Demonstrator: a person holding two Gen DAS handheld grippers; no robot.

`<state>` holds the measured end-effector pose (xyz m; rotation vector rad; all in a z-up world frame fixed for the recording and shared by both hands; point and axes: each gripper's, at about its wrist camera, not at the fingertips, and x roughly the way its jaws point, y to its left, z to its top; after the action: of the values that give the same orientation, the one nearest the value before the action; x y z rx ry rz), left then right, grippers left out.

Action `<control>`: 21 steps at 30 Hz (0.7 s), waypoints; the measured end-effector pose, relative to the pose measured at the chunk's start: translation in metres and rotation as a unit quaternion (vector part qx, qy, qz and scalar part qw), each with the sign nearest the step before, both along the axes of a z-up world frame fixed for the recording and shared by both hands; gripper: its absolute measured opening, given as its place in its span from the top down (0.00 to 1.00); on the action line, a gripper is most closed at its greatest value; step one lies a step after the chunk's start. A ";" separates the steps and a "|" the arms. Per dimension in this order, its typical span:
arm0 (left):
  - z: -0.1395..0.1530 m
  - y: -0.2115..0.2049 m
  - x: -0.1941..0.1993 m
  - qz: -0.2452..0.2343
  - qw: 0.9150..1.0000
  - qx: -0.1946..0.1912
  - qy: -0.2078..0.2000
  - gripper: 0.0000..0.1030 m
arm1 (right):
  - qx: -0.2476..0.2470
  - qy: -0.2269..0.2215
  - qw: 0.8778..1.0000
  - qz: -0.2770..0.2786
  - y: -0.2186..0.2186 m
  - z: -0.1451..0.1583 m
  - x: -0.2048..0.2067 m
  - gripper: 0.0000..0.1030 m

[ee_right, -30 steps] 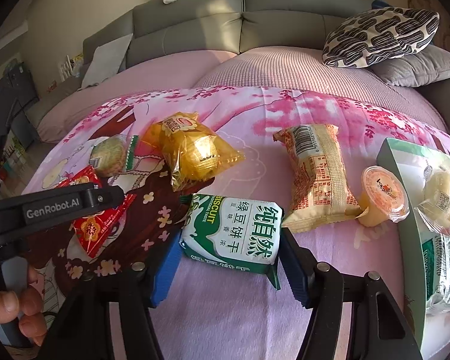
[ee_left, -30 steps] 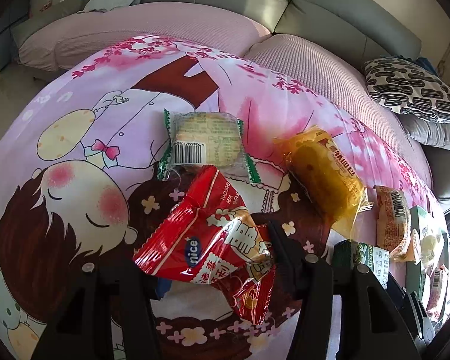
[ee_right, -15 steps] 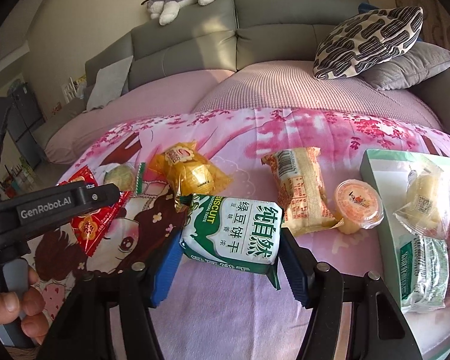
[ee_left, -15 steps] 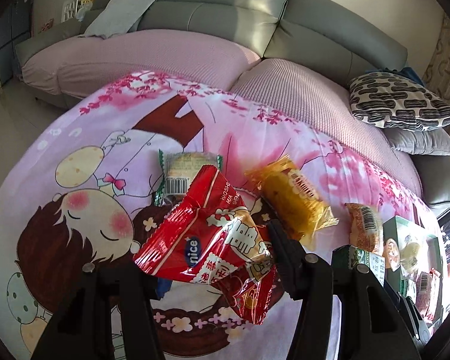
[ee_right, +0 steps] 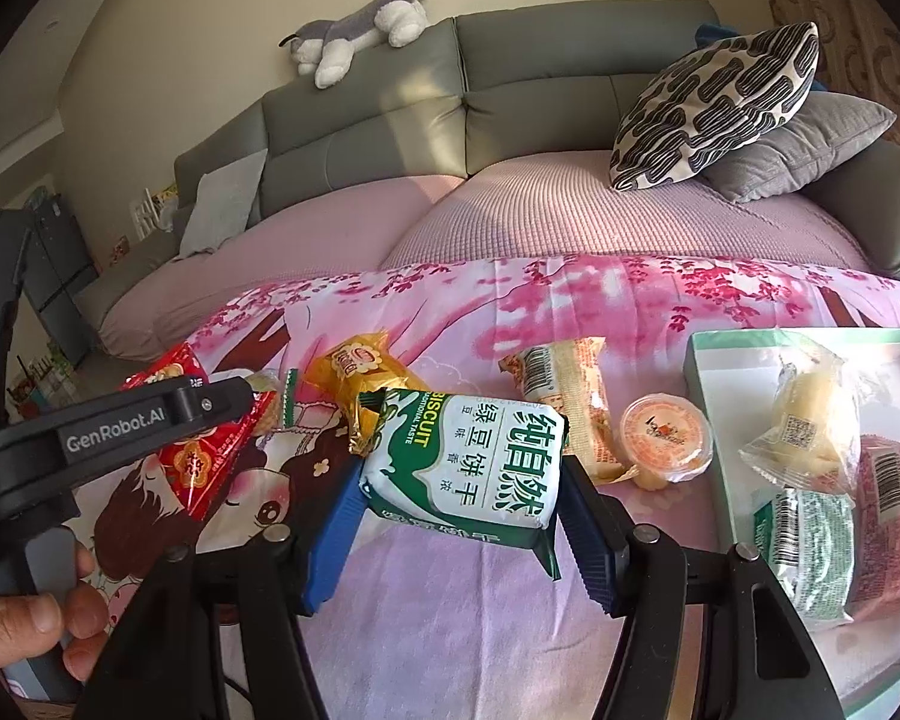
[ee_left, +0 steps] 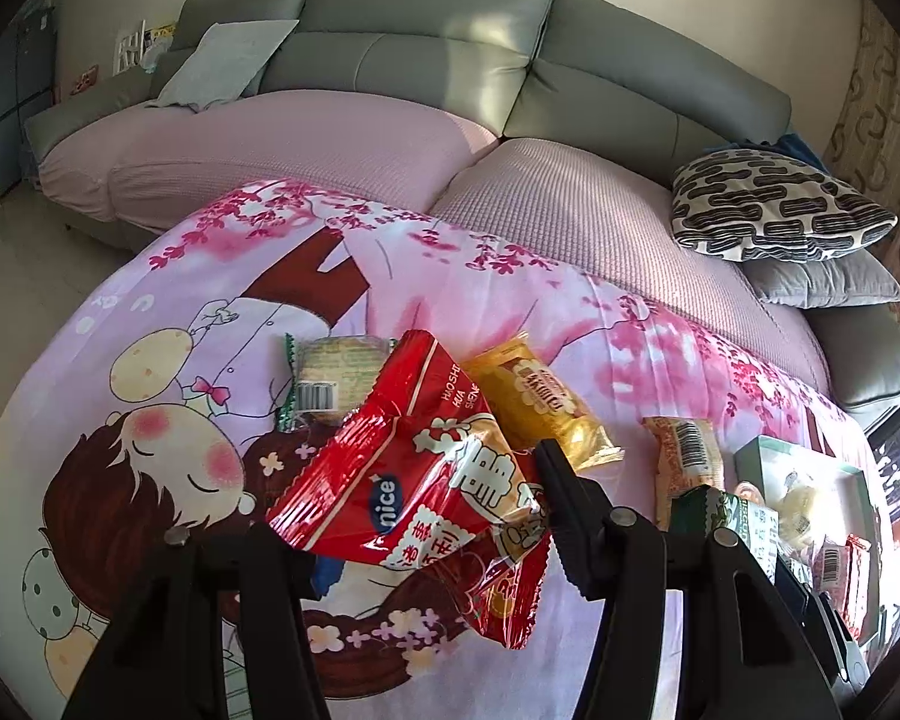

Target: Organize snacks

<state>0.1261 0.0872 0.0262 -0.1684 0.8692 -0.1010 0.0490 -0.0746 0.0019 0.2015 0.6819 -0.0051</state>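
My left gripper is shut on a red snack bag and holds it above the pink cartoon cloth. My right gripper is shut on a green-and-white biscuit pack, lifted off the cloth. A pale green box at the right holds several wrapped snacks. On the cloth lie a yellow pack, a clear green-edged cake pack, an orange striped pack and an orange jelly cup. The red bag and the left gripper also show in the right wrist view.
The cloth covers a table in front of a grey sofa with pink seat covers. A patterned cushion and a plush toy sit on the sofa. A hand holds the left gripper handle.
Both grippers have risen, each carrying its pack; the cloth and the snacks on it look farther below. More of the sofa and the box comes into view.
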 end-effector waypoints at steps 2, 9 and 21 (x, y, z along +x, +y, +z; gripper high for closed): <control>0.003 -0.009 -0.002 -0.009 1.000 0.000 -0.004 0.44 | -0.003 -0.005 1.000 -0.007 -0.006 0.004 -0.003 0.36; 0.014 -0.044 -0.010 -0.044 0.999 -0.001 -0.016 0.44 | -0.006 -0.019 0.998 -0.054 -0.047 0.016 -0.017 0.36; 0.029 -0.119 -0.032 -0.128 0.991 0.006 -0.031 0.44 | 0.011 -0.025 0.985 -0.173 -0.146 0.028 -0.055 0.36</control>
<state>0.0938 -0.0318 0.0549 -0.0415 0.8260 -0.3387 -0.0061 -0.2203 0.0294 0.3388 0.5903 -0.3248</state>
